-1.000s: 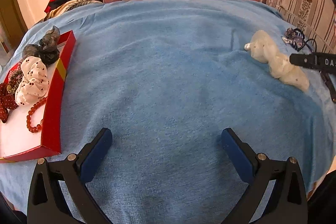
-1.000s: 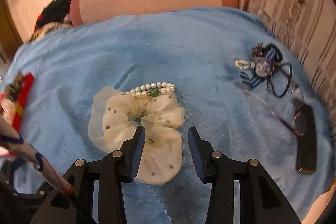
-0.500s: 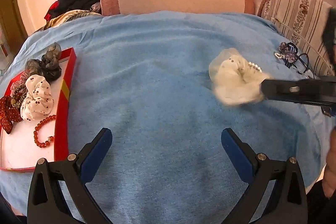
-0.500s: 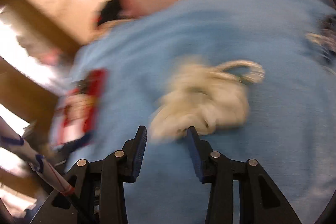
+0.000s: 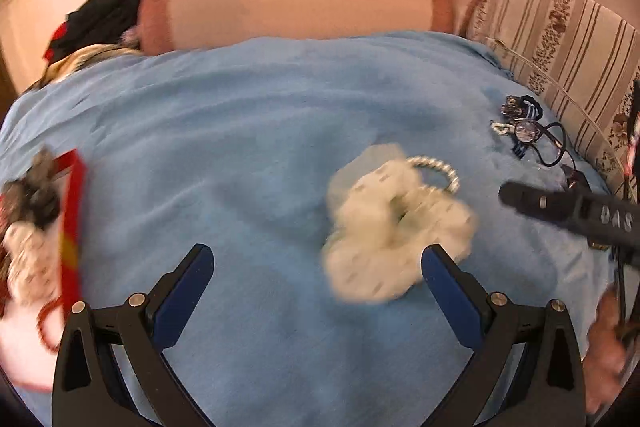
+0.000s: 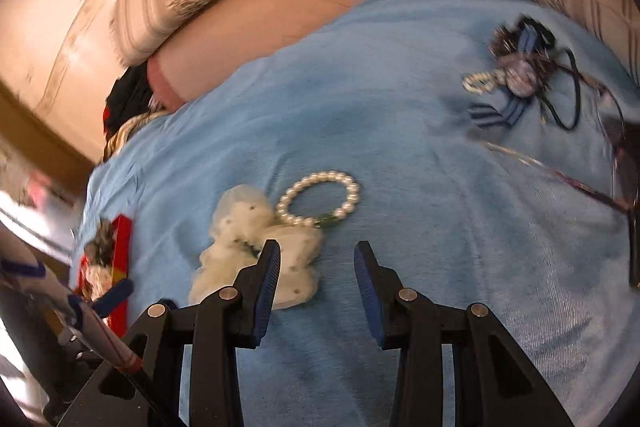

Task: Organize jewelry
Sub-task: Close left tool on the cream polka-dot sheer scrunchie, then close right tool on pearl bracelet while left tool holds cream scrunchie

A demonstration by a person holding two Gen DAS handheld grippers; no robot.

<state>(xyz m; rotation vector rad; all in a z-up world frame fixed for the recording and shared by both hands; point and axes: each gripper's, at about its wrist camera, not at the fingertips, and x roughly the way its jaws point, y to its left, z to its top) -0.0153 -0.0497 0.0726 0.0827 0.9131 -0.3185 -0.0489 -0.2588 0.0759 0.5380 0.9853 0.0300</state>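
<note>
Scrunchie (image 6: 256,251) released onto blanket (image 6: 400,147), right gripper (image 6: 316,267) now open, empty

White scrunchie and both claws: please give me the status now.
Left claw open, empty. Right claw open, empty. White scrunchie lies loose on the blue blanket, touching the pearl bracelet, outside the red tray. Path to tray unobstructed.
</note>
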